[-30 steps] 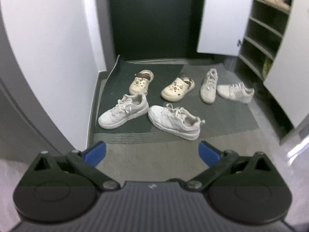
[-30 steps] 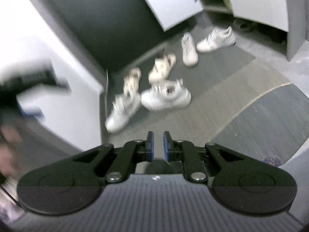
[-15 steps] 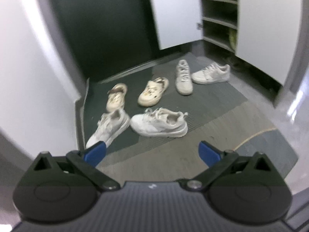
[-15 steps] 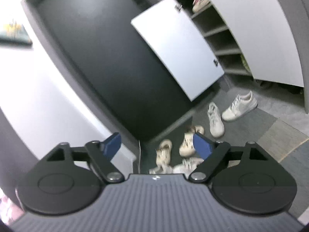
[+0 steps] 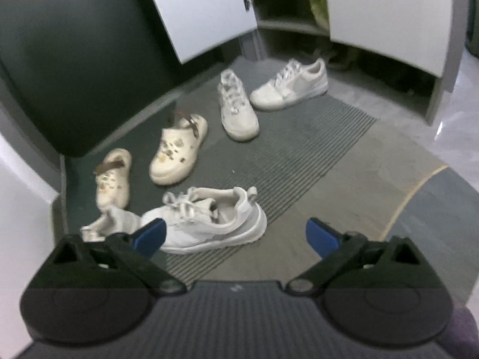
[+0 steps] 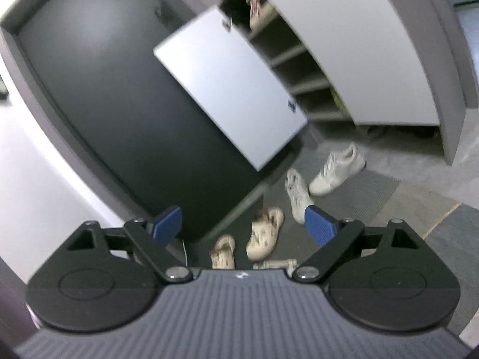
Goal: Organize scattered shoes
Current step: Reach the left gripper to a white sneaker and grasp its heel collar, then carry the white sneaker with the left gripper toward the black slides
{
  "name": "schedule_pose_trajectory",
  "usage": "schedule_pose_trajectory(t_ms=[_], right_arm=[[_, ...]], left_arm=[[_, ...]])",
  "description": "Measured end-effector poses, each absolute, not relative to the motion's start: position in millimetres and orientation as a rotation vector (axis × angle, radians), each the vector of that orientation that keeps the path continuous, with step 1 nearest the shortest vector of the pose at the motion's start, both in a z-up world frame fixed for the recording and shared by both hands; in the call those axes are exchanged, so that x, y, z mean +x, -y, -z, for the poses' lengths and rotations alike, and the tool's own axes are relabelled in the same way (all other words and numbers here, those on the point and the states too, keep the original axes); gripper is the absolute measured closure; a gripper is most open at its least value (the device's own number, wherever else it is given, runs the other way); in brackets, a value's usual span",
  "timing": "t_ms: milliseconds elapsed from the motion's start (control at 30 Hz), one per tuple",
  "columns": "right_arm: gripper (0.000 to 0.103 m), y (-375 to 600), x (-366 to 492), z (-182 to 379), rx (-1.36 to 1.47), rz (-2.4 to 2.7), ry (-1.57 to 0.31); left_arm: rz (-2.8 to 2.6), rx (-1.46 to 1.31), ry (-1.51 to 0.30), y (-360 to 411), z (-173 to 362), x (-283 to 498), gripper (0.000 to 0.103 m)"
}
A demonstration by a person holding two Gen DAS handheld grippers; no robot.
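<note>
The left gripper [image 5: 236,236], jaws closing but empty, hangs over the white sneaker [image 5: 209,221] at lower centre, long axis crosswise on the mat [image 5: 299,155]; the right gripper [image 6: 244,224], spread and empty, looks farther off.

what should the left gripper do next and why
Probably ease the left gripper down over the nearest sneaker. Its jaws are closing with nothing between them yet, and that shoe lies just ahead on the mat. The cabinet stands open for it.
</note>
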State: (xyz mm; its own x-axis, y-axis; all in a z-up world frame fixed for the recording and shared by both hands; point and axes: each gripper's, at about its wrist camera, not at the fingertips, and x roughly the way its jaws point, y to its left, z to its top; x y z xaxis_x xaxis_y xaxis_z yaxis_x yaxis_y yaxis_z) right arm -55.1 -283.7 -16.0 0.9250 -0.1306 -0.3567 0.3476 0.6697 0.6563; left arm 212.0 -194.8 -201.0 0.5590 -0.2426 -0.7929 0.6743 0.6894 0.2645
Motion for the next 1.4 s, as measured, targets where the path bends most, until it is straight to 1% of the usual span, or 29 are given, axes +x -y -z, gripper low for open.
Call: schedule_pose_trajectory(t_ms=[67,133,200,267,333,433,500,567,633,667,700,833,1100,1167,1267,1400], right_arm=[[0.012,298,-31,32,0.878,0.195,-0.383],[0.012,316,-10,57,1.034,0.182,-0.492],[0.012,327,-1,71,1.116,0.202,-0.539],[0.012,339,6,79,1.148,0.243,-0.544],[0.012,351,11,83,1.15,0.29,-0.525],[0.012,361,18,88,1.161,0.324,-0.531],[0.012,364,22,92,1.176,0.337,-0.539],[0.012,367,23,96,1.201,0.358,-0.549],[0.012,370,27,103,1.24,0.359,-0.56],[0.012,370,27,105,1.255,0.353,-0.565],[0.012,370,29,108,1.276,0.334,-0.57],[0.012,369,24,105,1.285,0.325,-0.566],[0.012,367,10,97,1.279,0.316,-0.537],[0.012,366,7,96,1.281,0.317,-0.532],[0.012,366,0,92,1.274,0.328,-0.518],[0.012,366,-6,90,1.276,0.34,-0.498]], left_arm=[[0.564,0.627,-0.857,210,230,236,0.009],[0.569,0.637,-0.891,219,252,253,0.015],[0.585,0.635,-0.908,223,270,270,0.016],[0.587,0.605,-0.944,227,296,289,0.021],[0.601,0.565,-0.99,229,311,300,0.031],[0.638,0.507,-1.073,235,338,318,0.04],[0.641,0.54,-1.065,242,348,321,0.045],[0.639,0.571,-1.061,249,359,326,0.047],[0.627,0.58,-1.07,253,365,329,0.052],[0.615,0.592,-1.071,255,369,330,0.057],[0.604,0.607,-1.068,256,373,331,0.065],[0.612,0.609,-1.066,256,371,332,0.069],[0.696,0.512,-1.068,253,337,302,0.07],[0.733,0.519,-1.061,261,327,283,0.071],[0.81,0.579,-1.03,280,314,241,0.078],[0.91,0.639,-1.027,299,313,194,0.079]])
